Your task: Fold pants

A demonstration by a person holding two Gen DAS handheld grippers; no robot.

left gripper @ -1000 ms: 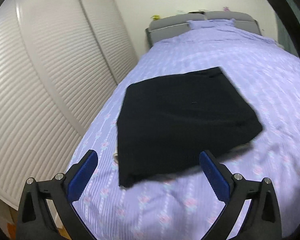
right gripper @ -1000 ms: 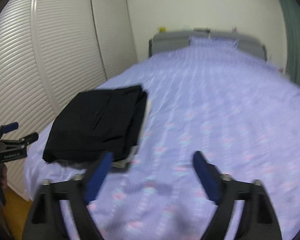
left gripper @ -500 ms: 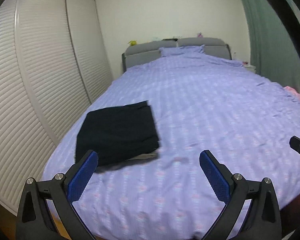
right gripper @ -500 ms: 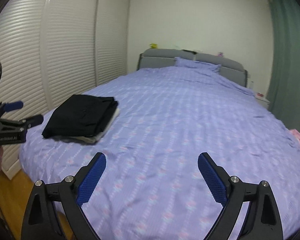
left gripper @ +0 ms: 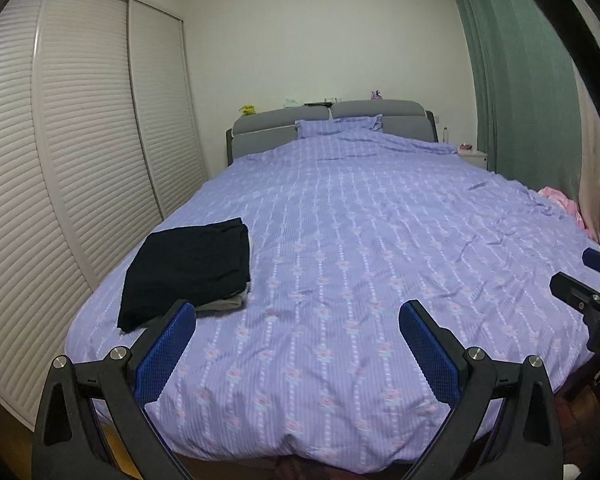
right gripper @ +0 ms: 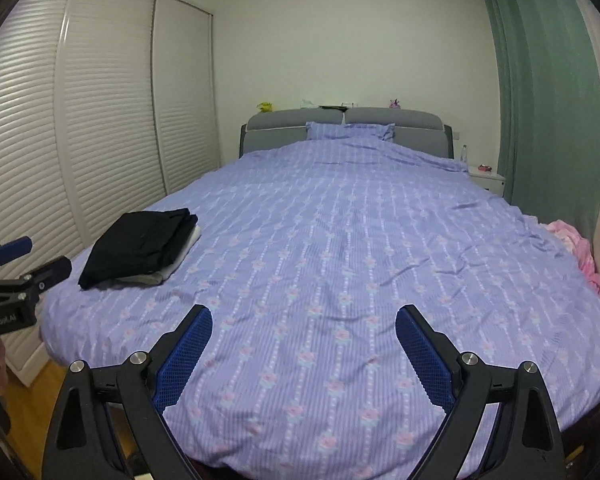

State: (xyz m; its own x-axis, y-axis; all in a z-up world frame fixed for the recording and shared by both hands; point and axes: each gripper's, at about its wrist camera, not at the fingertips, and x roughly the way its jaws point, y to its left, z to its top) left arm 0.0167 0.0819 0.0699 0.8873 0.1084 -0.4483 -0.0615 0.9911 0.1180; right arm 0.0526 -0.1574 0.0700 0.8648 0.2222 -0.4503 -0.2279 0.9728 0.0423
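Observation:
Folded black pants [left gripper: 188, 266] lie on top of a light grey folded garment [left gripper: 224, 303] at the near left corner of the bed; they also show in the right wrist view [right gripper: 140, 244]. My left gripper [left gripper: 298, 332] is open and empty, held off the foot of the bed, right of the pants. My right gripper [right gripper: 304, 336] is open and empty, over the foot edge, well right of the pants. Each gripper shows at the other view's edge.
The bed has a lilac flowered duvet [left gripper: 360, 240] and a grey headboard [left gripper: 328, 120]. White louvred wardrobe doors [left gripper: 60, 140] run along the left. Green curtains [left gripper: 512, 80] hang on the right. A pink cloth [right gripper: 580, 252] lies at the bed's right edge. A white nightstand [right gripper: 488, 178] stands beside the headboard.
Both grippers have pulled back from the folded pants toward the foot of the bed, staying open. The pants lie where they were, now small at the left.

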